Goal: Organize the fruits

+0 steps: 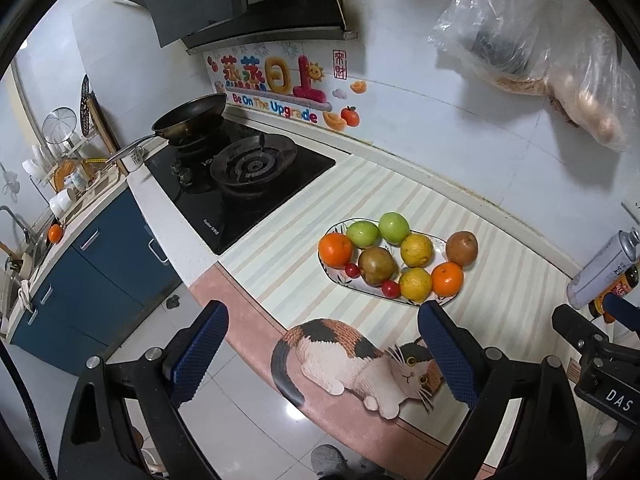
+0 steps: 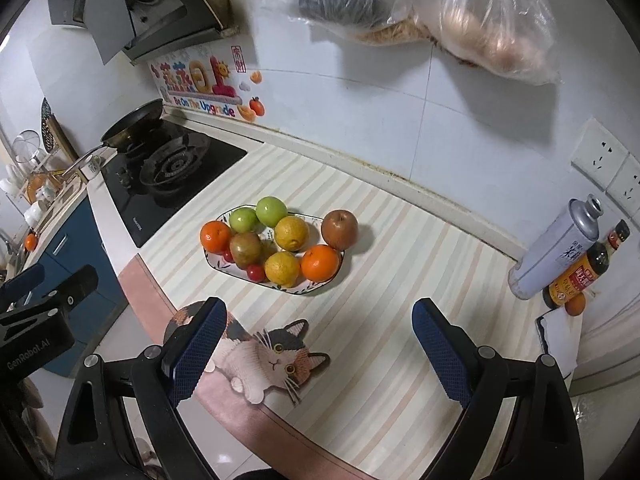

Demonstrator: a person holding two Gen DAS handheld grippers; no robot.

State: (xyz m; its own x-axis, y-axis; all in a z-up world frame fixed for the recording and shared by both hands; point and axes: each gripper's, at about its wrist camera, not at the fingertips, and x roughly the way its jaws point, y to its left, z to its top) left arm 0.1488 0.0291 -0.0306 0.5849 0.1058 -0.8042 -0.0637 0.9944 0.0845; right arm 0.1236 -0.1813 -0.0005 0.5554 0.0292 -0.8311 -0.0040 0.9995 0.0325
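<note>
A patterned oval plate on the striped mat holds two green apples, two oranges, two lemons, a brownish fruit and two small red fruits. A brown apple stands on the mat just right of the plate. The plate and brown apple also show in the left wrist view. My left gripper is open and empty, near the counter's front edge. My right gripper is open and empty, in front of the plate.
A gas stove with a frying pan lies left of the mat. A metal can, a sauce bottle and a small orange stand at the right. Plastic bags hang on the wall. A cat picture marks the mat's front.
</note>
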